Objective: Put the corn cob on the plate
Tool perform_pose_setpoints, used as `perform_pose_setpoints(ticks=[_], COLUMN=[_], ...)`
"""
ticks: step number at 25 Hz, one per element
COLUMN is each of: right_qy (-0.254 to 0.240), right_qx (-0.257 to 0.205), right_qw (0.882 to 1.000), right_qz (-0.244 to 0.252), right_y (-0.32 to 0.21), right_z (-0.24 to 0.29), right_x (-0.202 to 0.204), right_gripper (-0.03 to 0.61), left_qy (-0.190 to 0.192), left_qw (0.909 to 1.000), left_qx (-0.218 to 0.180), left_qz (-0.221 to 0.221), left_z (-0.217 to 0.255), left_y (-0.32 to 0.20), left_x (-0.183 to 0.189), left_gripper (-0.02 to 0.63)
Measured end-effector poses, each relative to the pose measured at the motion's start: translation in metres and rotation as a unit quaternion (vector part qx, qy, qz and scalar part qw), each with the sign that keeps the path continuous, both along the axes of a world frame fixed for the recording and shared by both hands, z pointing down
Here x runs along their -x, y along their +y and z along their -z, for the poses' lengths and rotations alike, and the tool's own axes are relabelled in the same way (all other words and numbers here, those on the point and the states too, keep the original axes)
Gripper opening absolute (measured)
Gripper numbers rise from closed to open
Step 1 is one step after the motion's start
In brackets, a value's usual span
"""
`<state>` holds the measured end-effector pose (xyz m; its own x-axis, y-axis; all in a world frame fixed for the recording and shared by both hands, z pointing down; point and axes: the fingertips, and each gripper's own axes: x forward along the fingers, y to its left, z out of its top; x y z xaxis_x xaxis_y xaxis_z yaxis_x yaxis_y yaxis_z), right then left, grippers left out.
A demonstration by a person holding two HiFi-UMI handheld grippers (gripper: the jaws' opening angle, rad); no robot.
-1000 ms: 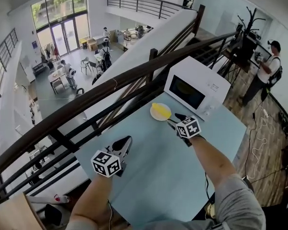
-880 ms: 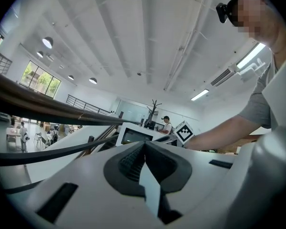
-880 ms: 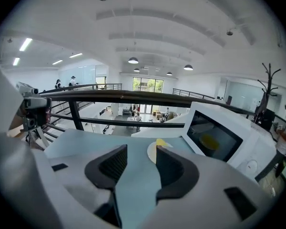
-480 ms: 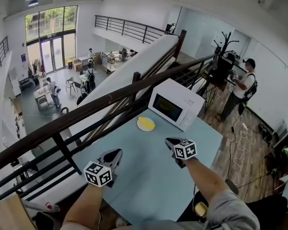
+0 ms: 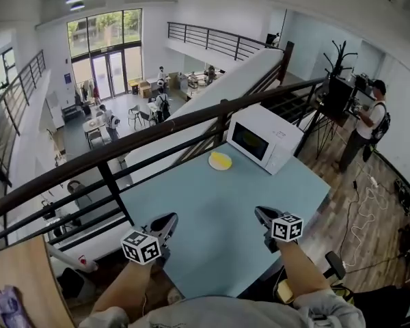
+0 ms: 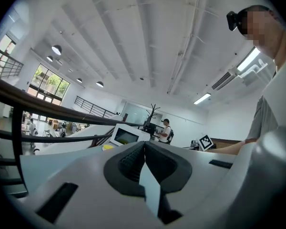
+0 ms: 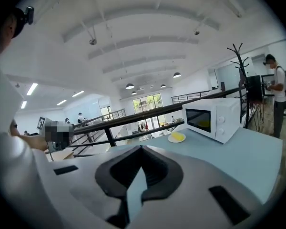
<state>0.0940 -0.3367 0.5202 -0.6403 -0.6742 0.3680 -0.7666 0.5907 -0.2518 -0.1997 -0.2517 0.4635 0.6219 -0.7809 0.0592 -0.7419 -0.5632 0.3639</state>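
Corn cob [image 5: 221,159] was seen as a yellow piece lying on the white plate [image 5: 214,165]; the plate was set at the far edge of the light-blue table [image 5: 212,210], just beside the front-left corner of the white microwave [image 5: 263,139]; whether plate and microwave touched could not be told.

Left gripper [image 5: 168,220] was held at the near-left edge of the table; its fingers were pressed together, with nothing between them, as shown in the left gripper view [image 6: 144,149].

Right gripper [image 5: 262,213] was held at the near-right edge of the table; its fingers were likewise closed together and empty, as shown in the right gripper view [image 7: 140,152].

Both grippers were well apart from the plate; only bare table top lay between them and it.

Surroundings: a dark railing [image 5: 143,139] ran along the far-left side of the table, close behind the plate; a sloped white stair wall was seen past it, and a lower floor with tables and people further down; the microwave door faced the grippers; a person [image 5: 367,125] in a cap with a backpack stood on the wooden floor to the right, well apart from the table, beside a dark coat stand [image 5: 338,55]; cables lay on that floor.
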Motion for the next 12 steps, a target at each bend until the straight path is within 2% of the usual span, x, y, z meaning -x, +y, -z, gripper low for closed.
perform_pose_setpoints(ticks=[2, 6, 12], right_qy=[-0.022, -0.032, -0.058], right_qx=[-0.001, -0.023, -0.059], right_qw=[1.000, 0.997, 0.990], right_qz=[0.013, 0.061, 0.115], right_y=[0.027, 0.075, 0.134], right_z=[0.000, 0.018, 0.053], right_x=[-0.015, -0.031, -0.042], right_gripper=[0.018, 0.017, 0.017], left_qy=[0.001, 0.004, -0.024], left_qw=[0.9999, 0.9993, 0.9976], left_qx=[0.003, 0.007, 0.003], left_qz=[0.014, 0.037, 0.065], left_z=[0.001, 0.015, 0.033], left_y=[0.030, 0.080, 0.151], left_x=[-0.021, -0.058, -0.082], left_gripper=[0.020, 0.020, 0.020])
